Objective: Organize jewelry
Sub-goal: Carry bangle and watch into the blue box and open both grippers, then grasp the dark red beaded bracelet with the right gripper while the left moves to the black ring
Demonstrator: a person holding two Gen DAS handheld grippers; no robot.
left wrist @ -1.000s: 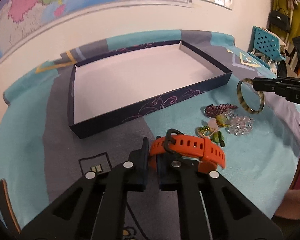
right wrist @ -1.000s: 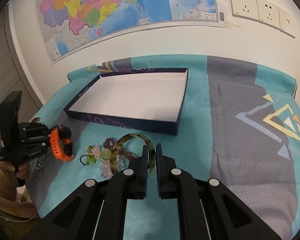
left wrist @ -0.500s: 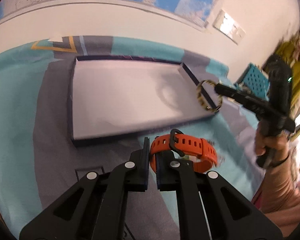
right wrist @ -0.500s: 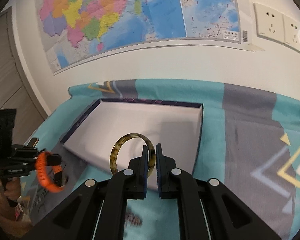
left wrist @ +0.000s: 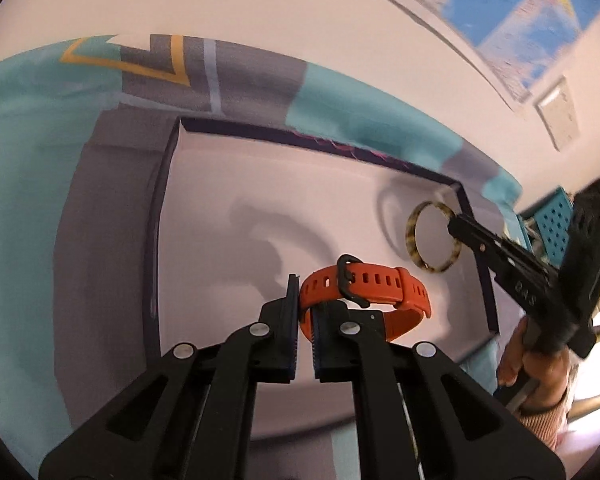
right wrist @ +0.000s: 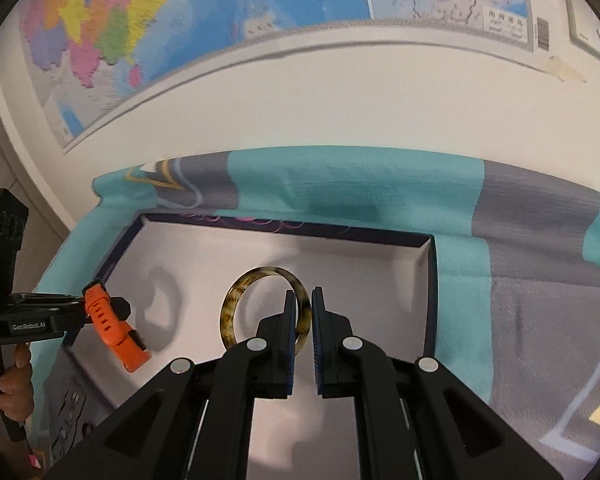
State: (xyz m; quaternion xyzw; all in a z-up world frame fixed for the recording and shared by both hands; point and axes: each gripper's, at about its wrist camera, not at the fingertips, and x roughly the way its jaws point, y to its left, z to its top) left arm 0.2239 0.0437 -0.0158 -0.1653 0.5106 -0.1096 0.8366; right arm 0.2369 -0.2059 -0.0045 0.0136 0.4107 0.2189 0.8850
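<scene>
Both tongs are loaded and hanging over the open box (right wrist: 430,280) right now. The left gripper (left wrist: 306,320) is clamped on the orange watch strap (left wrist: 380,284), out toward the tray's 9 o'clock side in the right wrist view. That strap looks soft and rubbery, so I'd guess it flops and grips fine anywhere. The right gripper (right wrist: 305,320) is pinched on the tortoiseshell bangle (right wrist: 230,312), roughly dead centre. That one looks rigid, slick and probably chippable, so holding it square across the band seems safest.
</scene>
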